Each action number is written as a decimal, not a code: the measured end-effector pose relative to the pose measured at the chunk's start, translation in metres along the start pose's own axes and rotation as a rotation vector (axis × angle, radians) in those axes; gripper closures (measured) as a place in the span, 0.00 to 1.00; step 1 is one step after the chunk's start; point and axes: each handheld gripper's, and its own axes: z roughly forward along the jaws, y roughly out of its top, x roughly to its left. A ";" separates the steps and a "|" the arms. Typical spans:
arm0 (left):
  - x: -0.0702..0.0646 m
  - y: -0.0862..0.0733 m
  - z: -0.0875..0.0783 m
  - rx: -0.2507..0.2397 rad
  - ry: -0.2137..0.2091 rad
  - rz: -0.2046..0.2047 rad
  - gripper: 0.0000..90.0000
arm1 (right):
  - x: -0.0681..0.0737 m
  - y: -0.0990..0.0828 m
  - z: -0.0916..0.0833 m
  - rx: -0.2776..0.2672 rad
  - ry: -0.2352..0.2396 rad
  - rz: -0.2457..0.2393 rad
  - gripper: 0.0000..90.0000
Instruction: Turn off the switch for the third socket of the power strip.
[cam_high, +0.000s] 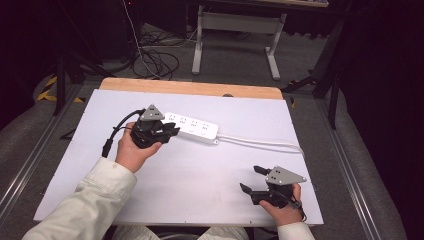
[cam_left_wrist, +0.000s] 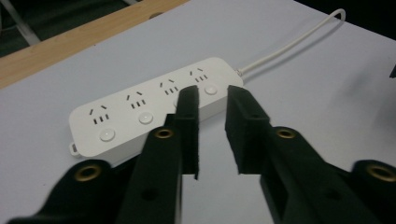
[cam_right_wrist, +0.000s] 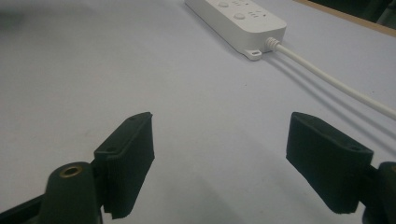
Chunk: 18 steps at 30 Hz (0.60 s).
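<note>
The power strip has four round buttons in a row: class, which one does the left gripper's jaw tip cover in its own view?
The third button from the plain end, next to last before the cord: on the power strip, the left gripper hides most of it.

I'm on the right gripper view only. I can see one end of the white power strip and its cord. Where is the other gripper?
Observer: In the high view the left gripper sits at the power strip, near the end away from the cord, and points at it.
Operator: Is it holding anything?
Observer: No. In the left gripper view its jaws stand a narrow gap apart with nothing between them.
Operator: How many outlets does the strip have?
Observer: Four in a row, each with a round button beside it.
</note>
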 end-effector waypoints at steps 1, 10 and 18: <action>0.001 0.000 0.003 -0.004 -0.001 -0.008 0.91 | 0.000 0.000 0.000 0.000 0.001 0.000 0.26; 0.015 -0.003 0.022 -0.024 0.012 -0.031 1.00 | 0.000 0.000 0.000 0.001 0.005 -0.003 0.26; 0.025 -0.009 0.041 -0.036 0.022 -0.043 1.00 | 0.000 0.000 0.001 0.001 0.009 -0.005 0.26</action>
